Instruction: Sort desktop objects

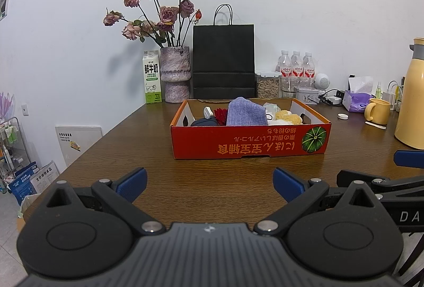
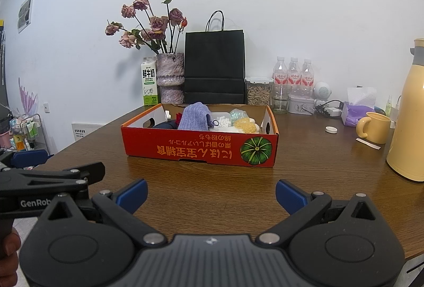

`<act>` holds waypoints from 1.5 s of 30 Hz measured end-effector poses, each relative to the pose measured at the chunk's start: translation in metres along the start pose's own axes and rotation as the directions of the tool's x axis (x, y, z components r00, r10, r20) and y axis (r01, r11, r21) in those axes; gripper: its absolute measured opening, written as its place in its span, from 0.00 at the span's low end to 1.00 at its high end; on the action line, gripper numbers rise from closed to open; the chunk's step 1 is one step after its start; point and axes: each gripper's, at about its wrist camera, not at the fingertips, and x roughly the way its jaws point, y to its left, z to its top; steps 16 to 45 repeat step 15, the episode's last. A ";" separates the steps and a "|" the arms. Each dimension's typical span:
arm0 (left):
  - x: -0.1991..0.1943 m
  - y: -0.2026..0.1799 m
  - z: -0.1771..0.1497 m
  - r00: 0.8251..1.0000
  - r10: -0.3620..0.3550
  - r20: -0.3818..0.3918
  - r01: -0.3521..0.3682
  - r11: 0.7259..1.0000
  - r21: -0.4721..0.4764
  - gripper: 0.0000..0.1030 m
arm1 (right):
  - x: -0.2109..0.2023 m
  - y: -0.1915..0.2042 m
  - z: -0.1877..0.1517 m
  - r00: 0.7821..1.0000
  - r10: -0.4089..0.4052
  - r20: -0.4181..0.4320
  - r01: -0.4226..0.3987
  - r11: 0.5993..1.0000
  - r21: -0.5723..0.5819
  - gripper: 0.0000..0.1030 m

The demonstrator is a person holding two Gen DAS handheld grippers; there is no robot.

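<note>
Two tongs [image 1: 210, 185] [image 2: 211, 196] gape — glossy cardboard box [image 1: 249, 142] beyond.

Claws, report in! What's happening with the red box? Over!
Left claw open, empty. Right claw open, empty. Red box ahead on table, full, untouched. Path clear.

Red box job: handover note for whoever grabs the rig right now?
Left gripper: jaws open, empty, hovering over bare table short of the box.
Right gripper: jaws open, empty, same pose beside the left one.
Red box: mid-table, straight ahead of both grippers. Inside it: blue-purple cloth, dark pouch, red item, clear case of white beads, yellow fluffy item.
Outside it: white cap and yellow mug to the right.
Done: nothing visibly sorted out of the box.
Left: probably everything; start by reaching into the box.
</note>
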 end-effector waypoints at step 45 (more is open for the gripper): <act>-0.003 -0.002 -0.001 1.000 0.007 0.014 -0.007 1.000 0.007 1.00 | 0.000 0.001 -0.001 1.000 0.003 0.003 -0.003 1.000 0.001 1.00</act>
